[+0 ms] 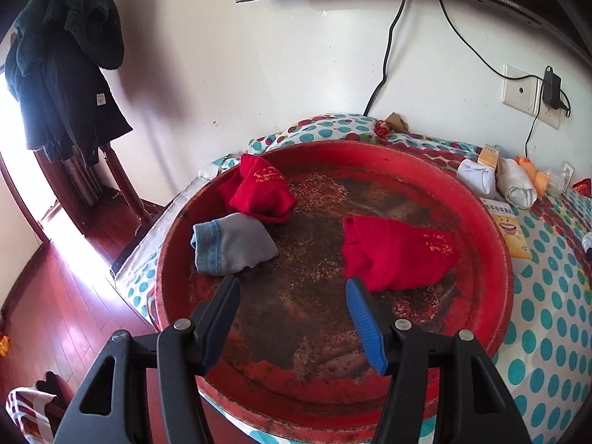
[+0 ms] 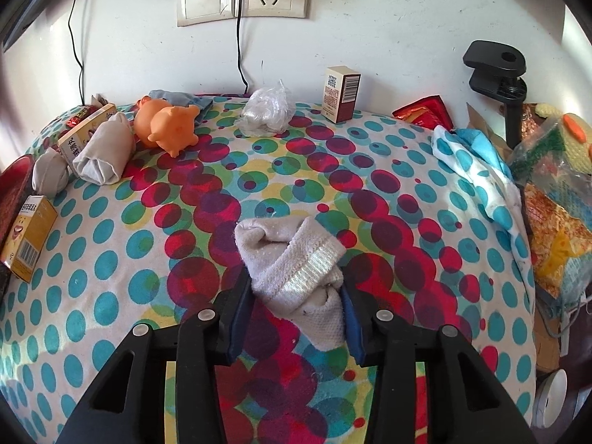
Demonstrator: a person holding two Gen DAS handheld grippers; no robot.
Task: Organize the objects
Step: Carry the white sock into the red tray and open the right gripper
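A big red round tray (image 1: pixel 495 259) lies on the dotted tablecloth. In it are a red rolled sock (image 1: pixel 259 192) at the back left, a grey sock (image 1: pixel 231 244) at the left and another red sock (image 1: pixel 396 255) at the right. My left gripper (image 1: pixel 292 285) is open and empty, hovering over the tray's near middle. My right gripper (image 2: pixel 294 288) is shut on a white rolled sock (image 2: pixel 292 255), just above the tablecloth (image 2: pixel 370 170). Two more white rolled socks (image 2: pixel 101 151) lie at the far left of the right wrist view, and they also show in the left wrist view (image 1: pixel 514 181).
An orange toy pig (image 2: pixel 166 122), yellow boxes (image 2: pixel 29 236), a plastic bag (image 2: pixel 266 111), a brown box (image 2: pixel 340 92) and a dotted cloth (image 2: pixel 477 162) lie on the table. Snack bags (image 2: pixel 555 222) and a black clamp (image 2: pixel 495 66) are at the right. The wall stands behind.
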